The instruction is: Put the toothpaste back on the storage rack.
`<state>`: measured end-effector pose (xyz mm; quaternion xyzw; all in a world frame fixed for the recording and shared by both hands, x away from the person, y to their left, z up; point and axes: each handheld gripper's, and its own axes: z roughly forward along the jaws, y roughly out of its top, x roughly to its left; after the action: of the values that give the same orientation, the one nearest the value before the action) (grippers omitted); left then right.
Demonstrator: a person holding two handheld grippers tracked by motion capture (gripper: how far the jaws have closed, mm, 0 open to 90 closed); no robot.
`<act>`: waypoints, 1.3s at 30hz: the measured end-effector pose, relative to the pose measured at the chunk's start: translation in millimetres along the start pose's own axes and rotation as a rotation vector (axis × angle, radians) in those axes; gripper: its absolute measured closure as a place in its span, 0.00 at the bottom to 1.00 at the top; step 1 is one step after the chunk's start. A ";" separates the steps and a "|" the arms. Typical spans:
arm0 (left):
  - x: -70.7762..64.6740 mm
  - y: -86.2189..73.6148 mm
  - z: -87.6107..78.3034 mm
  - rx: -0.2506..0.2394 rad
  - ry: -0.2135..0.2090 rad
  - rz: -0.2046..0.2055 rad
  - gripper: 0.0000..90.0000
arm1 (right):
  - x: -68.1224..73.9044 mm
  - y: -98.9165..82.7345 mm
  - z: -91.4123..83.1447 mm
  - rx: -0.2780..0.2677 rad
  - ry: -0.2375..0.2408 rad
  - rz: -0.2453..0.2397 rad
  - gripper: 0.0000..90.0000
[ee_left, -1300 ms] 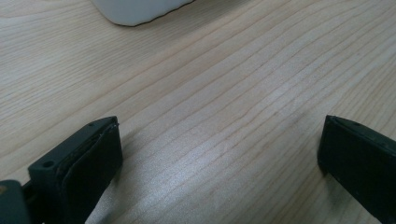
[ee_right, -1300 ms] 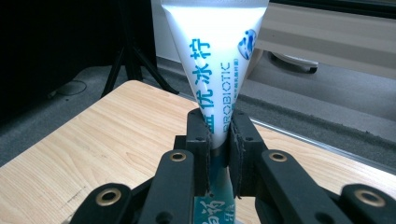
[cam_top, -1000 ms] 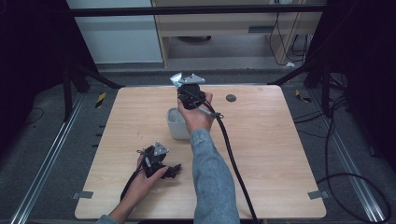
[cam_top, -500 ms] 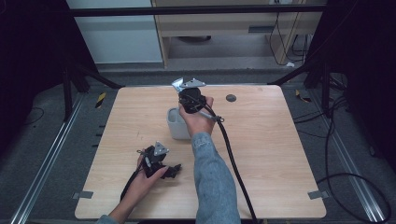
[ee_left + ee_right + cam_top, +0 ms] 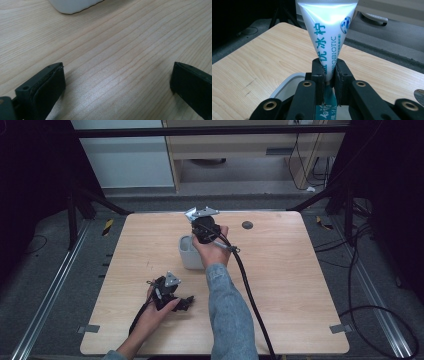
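My right gripper [image 5: 329, 72] is shut on the narrow part of a white tube [image 5: 327, 32] with teal lettering. The tube's wide flat end points away from the camera. Just under it stands a white cup [image 5: 287, 86], and in the high view that gripper [image 5: 202, 226] hangs over the far rim of the cup [image 5: 190, 254] in the middle of the table. My left gripper [image 5: 185, 302] lies low on the table near the front edge. Its jaws stand wide apart with bare wood between them [image 5: 117, 82], and the cup's base [image 5: 72, 5] lies ahead of them.
A small dark round disc [image 5: 247, 225] sits on the light wooden table [image 5: 300, 285] toward the back right. The right gripper's black cable [image 5: 250, 295] trails across the table to the front edge. Metal rails and a wooden cabinet lie beyond the table.
The right gripper with the tube has shifted slightly nearer and lower over the cup. The left gripper has stayed put.
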<state>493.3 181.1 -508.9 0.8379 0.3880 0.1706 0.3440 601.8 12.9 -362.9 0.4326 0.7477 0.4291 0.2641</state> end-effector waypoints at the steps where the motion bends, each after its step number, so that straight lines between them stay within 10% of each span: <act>1: 0.0 0.0 0.0 0.000 0.000 0.000 0.00 | -0.2 -0.6 0.2 0.001 0.000 -0.004 0.89; 39: -0.1 0.3 0.4 -0.001 0.000 -0.001 0.00 | 5.9 -14.0 11.4 0.082 0.009 -0.042 0.89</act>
<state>493.6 180.7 -509.0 0.8375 0.3884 0.1706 0.3444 601.8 19.1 -380.8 0.4254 0.7747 0.3943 0.2519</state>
